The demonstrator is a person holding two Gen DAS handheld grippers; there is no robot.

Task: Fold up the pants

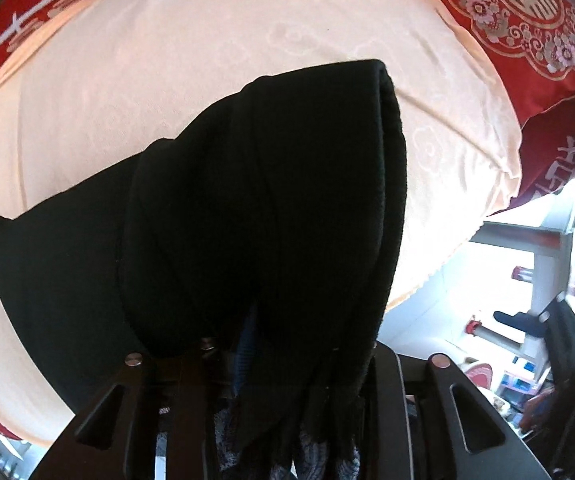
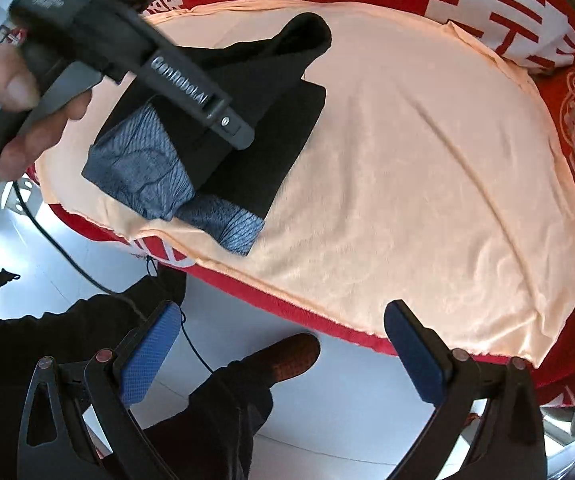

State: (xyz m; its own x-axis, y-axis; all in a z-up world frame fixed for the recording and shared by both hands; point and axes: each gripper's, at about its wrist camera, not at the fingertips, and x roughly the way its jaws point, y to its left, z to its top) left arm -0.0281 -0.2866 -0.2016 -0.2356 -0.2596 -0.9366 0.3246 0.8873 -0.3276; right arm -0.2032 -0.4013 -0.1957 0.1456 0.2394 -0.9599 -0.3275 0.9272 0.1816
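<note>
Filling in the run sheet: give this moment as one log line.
left hand-held gripper: shut on black pants | right hand-held gripper: open, empty | pants: folded, on peach cloth

peach cloth (image 2: 407,200) open right, pants (image 2: 255,128) left

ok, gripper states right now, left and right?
Left gripper: closed on the black pants, folded part lifted.
Right gripper: open, nothing between its fingers.
</note>
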